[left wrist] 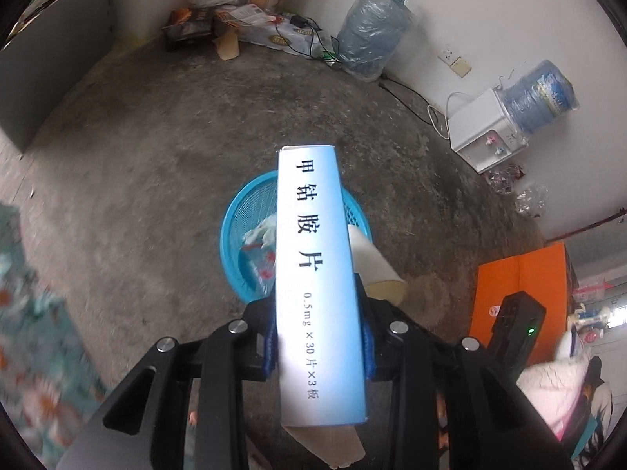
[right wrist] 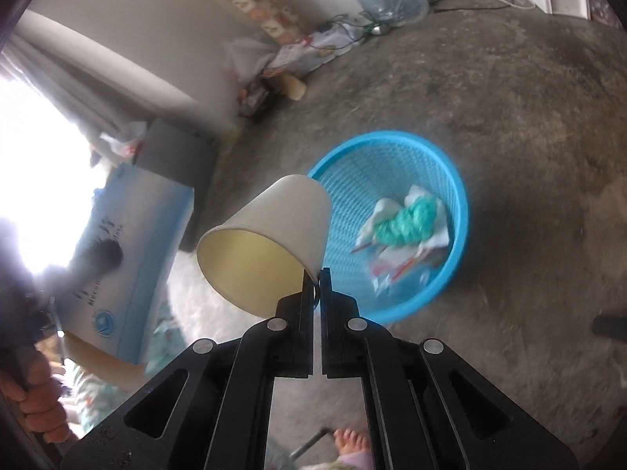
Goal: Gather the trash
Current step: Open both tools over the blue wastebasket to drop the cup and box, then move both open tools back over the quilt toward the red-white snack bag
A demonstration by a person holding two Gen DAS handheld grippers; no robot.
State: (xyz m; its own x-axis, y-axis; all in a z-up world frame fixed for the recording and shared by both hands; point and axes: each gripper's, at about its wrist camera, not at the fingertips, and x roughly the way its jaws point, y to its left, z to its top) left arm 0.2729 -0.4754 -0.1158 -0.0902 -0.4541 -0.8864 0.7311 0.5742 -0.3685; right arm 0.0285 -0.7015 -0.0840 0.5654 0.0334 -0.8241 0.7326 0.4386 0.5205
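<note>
Blue-white medicine box pinched edge-on betw. both fingers of left gripper, narrow printed side facing cam, torn flap hanging open at near end. Held above blue mesh basket on concrete floor; box blocks basket's middle in left wrist view. Same box seen at far left in right wrist view, broad face showing.

Paper cup clamped by its rim in right gripper, jaws pressed nearly together on thin wall. Cup tilted, mouth toward cam, base pointing up-left, hanging just beside basket's near-left rim. Also visible in left view, right of box.

Inside basket: crumpled white paper w/ teal wad on top, plus clear wrapper bits w/ red marks.

Farther out: water dispenser w/ bottle by wall, spare wrapped water jug, orange box at right. Bare foot at bottom edge of right view.
</note>
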